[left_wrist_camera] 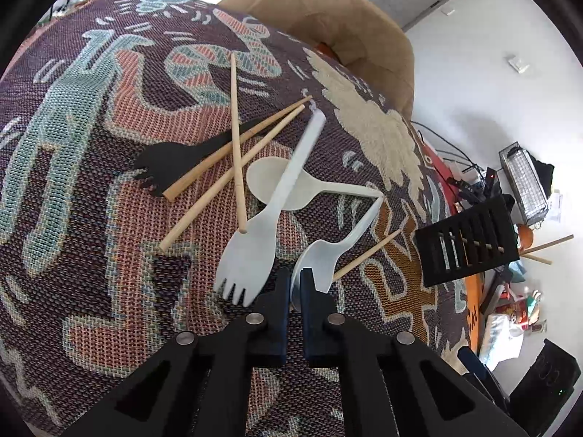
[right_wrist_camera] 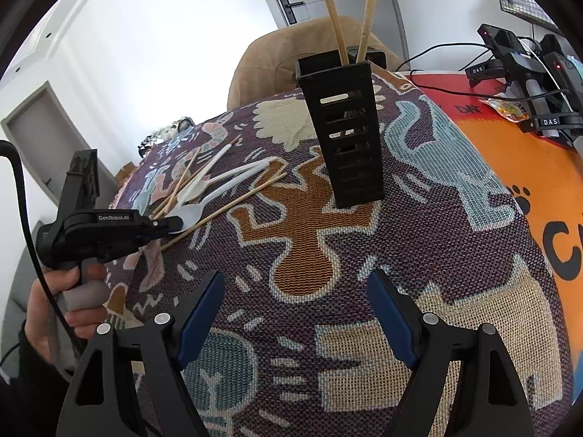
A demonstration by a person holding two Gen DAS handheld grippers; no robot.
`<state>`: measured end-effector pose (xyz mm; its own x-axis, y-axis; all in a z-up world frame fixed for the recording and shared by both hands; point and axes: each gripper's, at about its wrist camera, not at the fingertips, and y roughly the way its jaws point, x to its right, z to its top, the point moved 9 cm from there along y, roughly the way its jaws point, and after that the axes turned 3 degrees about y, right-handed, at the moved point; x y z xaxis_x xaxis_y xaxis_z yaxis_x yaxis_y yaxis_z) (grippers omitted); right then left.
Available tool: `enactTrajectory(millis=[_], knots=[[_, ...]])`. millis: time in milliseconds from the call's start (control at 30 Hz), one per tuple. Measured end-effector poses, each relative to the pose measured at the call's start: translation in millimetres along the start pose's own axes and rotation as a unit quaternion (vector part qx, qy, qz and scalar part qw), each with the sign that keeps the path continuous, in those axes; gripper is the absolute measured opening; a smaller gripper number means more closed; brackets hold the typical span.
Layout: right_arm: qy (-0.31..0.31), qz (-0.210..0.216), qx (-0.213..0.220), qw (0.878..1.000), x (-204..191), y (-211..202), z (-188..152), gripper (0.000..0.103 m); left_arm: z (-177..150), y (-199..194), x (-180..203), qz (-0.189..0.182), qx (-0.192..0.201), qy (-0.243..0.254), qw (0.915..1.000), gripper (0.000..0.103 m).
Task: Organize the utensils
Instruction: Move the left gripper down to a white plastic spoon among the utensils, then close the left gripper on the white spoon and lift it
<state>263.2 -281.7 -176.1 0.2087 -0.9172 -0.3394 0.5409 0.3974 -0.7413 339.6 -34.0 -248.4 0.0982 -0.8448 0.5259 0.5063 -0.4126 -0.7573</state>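
A pile of utensils lies on the patterned cloth (left_wrist_camera: 91,218): a black fork (left_wrist_camera: 171,162), a white fork (left_wrist_camera: 251,247), a white spoon (left_wrist_camera: 277,182), a second white spoon (left_wrist_camera: 320,258) and several wooden chopsticks (left_wrist_camera: 237,138). My left gripper (left_wrist_camera: 295,280) is shut on the bowl of the second white spoon; it also shows in the right wrist view (right_wrist_camera: 175,224). The black slotted holder (right_wrist_camera: 342,134) stands upright with two chopsticks (right_wrist_camera: 349,18) in it. My right gripper (right_wrist_camera: 295,313) is open and empty, above the cloth in front of the holder.
A tan chair back (right_wrist_camera: 269,62) stands behind the table. The orange table surface (right_wrist_camera: 517,160) to the right carries black chargers and cables (right_wrist_camera: 528,73). A wire basket (left_wrist_camera: 524,182) and clutter lie on the far side.
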Motion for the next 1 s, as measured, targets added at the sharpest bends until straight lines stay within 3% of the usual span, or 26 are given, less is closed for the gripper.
enactTrajectory(millis=[333, 600, 767, 1000], knots=[[-0.014, 0.008, 0.0, 1.0, -17, 5, 3, 0.081, 12, -38, 8, 0.01, 0.052, 0.044, 0.9977, 0.002], [-0.03, 0.013, -0.004, 0.999, -31, 11, 5, 0.081, 18, -75, 13, 0.04, 0.097, 0.1, 0.9894, 0.002], [-0.043, 0.025, -0.005, 0.999, -45, 16, 9, 0.08, 19, -93, 8, 0.051, 0.117, 0.108, 0.9859, 0.002], [-0.074, 0.059, -0.026, 0.995, -82, 36, 8, 0.065, 21, -114, -16, 0.062, 0.135, 0.091, 0.9847, 0.002]])
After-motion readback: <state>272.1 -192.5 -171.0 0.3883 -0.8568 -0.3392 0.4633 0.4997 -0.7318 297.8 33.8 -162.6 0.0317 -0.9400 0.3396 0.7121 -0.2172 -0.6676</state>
